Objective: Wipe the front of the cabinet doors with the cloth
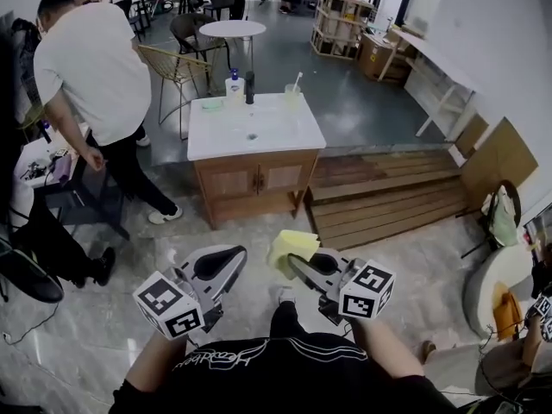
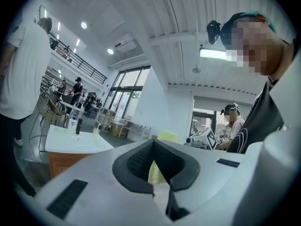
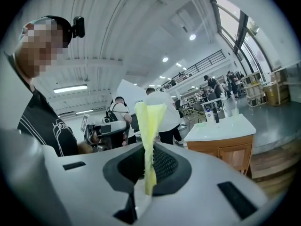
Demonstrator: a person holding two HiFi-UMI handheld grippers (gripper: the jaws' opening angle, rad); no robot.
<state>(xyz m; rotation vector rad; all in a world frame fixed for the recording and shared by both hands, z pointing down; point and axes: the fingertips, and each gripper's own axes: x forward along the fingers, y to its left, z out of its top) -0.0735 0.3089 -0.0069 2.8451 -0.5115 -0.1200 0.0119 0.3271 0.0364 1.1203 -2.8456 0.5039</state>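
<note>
A wooden cabinet (image 1: 254, 184) with a white sink top stands a few steps ahead on the floor, its two doors (image 1: 259, 178) facing me. My right gripper (image 1: 297, 264) is shut on a yellow cloth (image 1: 291, 247), which sticks up from between the jaws. It is held low in front of me, well short of the cabinet. The right gripper view shows the cloth (image 3: 148, 121) pinched upright in that gripper (image 3: 149, 147), with the cabinet (image 3: 225, 149) to the right. My left gripper (image 1: 220, 264) is beside it, shut and empty. From the left gripper (image 2: 153, 142) the cloth (image 2: 168, 136) shows beyond the jaws.
A person in a white T-shirt (image 1: 90, 67) stands left of the cabinet. A faucet (image 1: 249, 86), a bottle (image 1: 233, 84) and a cup (image 1: 293, 95) sit on the sink top. Wooden planks (image 1: 388, 197) lie to its right. A chair (image 1: 177, 67) and a round table (image 1: 233, 29) stand behind.
</note>
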